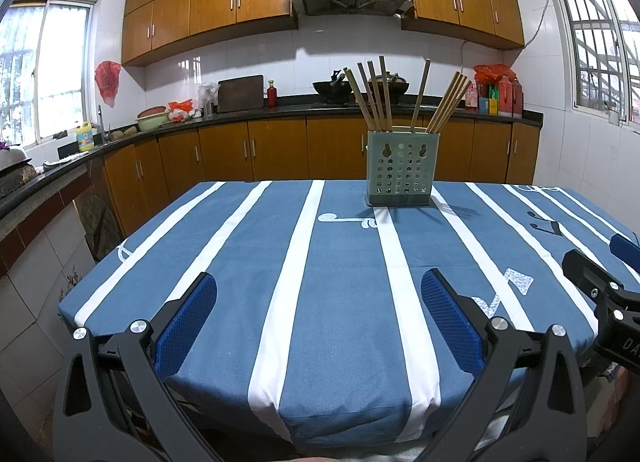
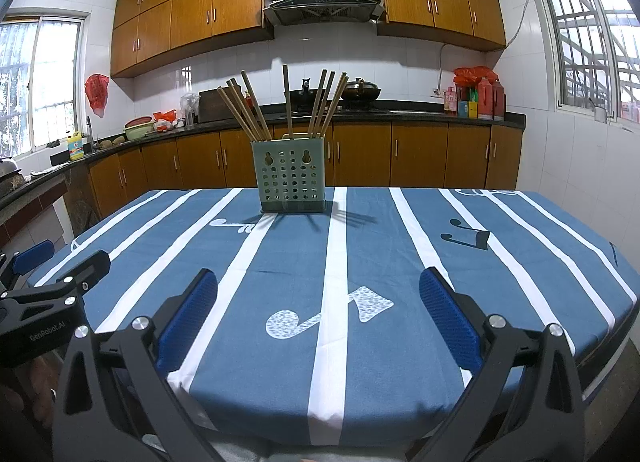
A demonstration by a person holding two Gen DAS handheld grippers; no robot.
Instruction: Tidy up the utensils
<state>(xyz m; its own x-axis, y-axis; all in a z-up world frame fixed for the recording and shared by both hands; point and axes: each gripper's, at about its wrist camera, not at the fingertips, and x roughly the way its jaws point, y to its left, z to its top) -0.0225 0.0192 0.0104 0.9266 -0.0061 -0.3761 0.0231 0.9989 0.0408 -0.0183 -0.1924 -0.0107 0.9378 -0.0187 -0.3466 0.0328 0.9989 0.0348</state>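
chopsticks (image 1: 384, 98) all in green holder (image 1: 400, 170) | table seems bare, likely finished | left gripper (image 1: 320, 326), right gripper (image 2: 320, 322) wide apart, empty

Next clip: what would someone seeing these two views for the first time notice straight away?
A green perforated holder stands upright at the far middle of the table, with wooden chopsticks fanning out of its top. The blue tablecloth with white stripes and music notes fills the foreground. Both grippers, left and right, hang at the near edge, jaws wide apart and holding nothing.
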